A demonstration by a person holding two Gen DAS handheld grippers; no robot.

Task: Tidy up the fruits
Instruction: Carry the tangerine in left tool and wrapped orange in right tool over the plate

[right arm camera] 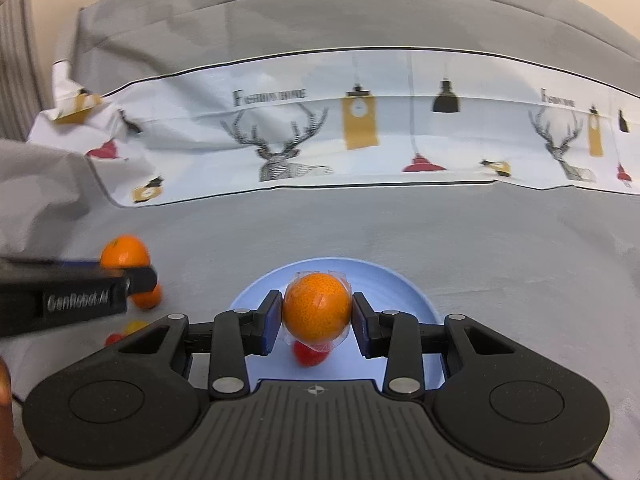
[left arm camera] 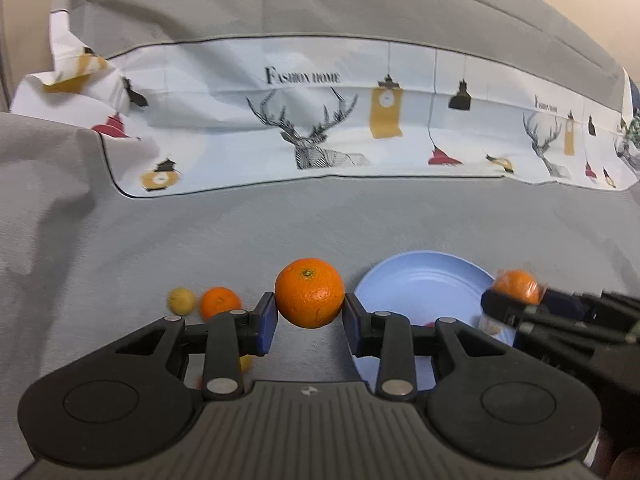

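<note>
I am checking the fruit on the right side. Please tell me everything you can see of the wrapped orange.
The wrapped orange is round, bright orange, with finely dimpled skin, sealed in a clear film whose loose edges stick out above and below. The right gripper holds it by its sides between blue-padded fingers, lifted over the blue plate. A small red fruit lies on the plate beneath it. Only the fingers touch it.

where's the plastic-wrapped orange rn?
The wrapped orange is clamped in the right gripper, held over the blue plate above a small red fruit. In the left wrist view it is at the right edge.
</note>
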